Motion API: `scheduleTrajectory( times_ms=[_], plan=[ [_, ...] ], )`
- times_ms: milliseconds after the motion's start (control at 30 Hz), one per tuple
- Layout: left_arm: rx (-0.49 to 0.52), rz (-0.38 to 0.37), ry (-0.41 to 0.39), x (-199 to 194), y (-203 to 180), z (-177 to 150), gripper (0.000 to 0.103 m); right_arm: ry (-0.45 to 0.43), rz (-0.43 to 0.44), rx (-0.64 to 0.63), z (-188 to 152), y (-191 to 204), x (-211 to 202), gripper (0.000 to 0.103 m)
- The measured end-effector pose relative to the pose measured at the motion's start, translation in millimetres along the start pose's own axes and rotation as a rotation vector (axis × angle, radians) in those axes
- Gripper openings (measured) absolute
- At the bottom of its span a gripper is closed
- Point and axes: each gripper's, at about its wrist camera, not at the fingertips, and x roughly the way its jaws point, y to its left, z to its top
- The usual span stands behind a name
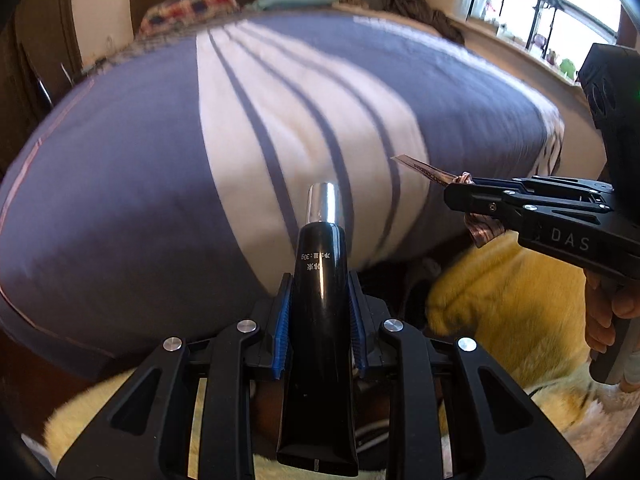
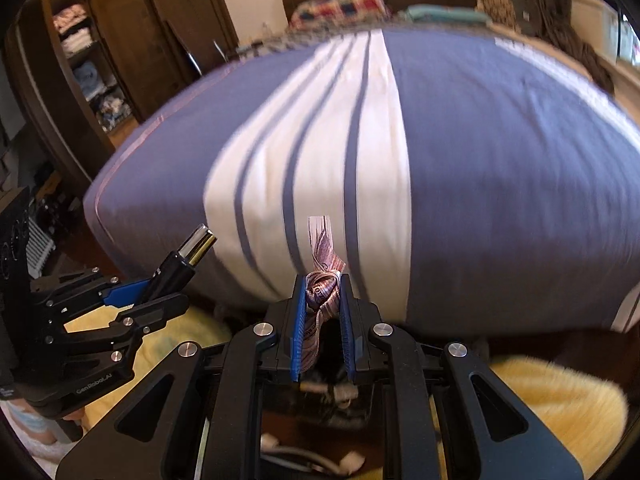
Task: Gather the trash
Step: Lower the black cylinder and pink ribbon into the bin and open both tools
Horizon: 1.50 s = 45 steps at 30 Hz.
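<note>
- My left gripper is clenched on a black tube, cap pointing far.
- My right gripper pinches a crumpled wrapper.
- Both hover near the bed, over yellow fabric.

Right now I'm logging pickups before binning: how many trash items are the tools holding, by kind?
Tubes: 1, the black tube in the left tool
Wrappers: 1, the wrapper in the right tool
Total: 2
</note>
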Motion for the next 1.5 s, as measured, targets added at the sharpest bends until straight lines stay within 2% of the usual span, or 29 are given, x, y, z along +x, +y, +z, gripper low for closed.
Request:
scheduleTrajectory(
  times_ms=[333,533,800,967,1000,1033,1067,1133,1233,1333,1433,1500],
  plan=[
    [-0.017,-0.005,0.209,71,5,-48,0.024,0.165,-0.025,0.015,-32,-3,53,0.017],
    [-0.045,-0.038,0.295,99,11,-58,0.024,0.266,0.001,0.031,-44,-4,86,0.017],
    [-0.058,-0.070,0.346,114,9,-64,0.024,0.330,-0.013,0.043,-46,-6,110,0.017],
    [-0.082,-0.080,0.349,117,12,-61,0.025,0.334,-0.011,0.047,-42,-9,116,0.021],
    [-0.082,-0.081,0.347,117,13,-60,0.028,0.332,-0.015,0.049,-42,-10,115,0.022],
    [-0.084,-0.083,0.344,116,13,-59,0.031,0.330,-0.019,0.050,-43,-11,115,0.025],
    [-0.086,-0.083,0.338,114,14,-59,0.038,0.328,-0.021,0.053,-42,-11,115,0.034],
    [-0.088,-0.077,0.326,110,14,-57,0.041,0.317,-0.020,0.065,-42,-13,112,0.050],
    [-0.099,-0.067,0.317,105,15,-55,0.044,0.299,-0.020,0.081,-39,-15,106,0.057],
    [-0.105,-0.044,0.301,97,18,-52,0.052,0.271,-0.032,0.094,-35,-19,98,0.069],
    [-0.106,-0.013,0.269,84,22,-47,0.066,0.233,-0.060,0.103,-30,-23,87,0.089],
    [-0.106,0.004,0.240,73,24,-42,0.076,0.208,-0.084,0.097,-27,-23,78,0.095]
  ],
)
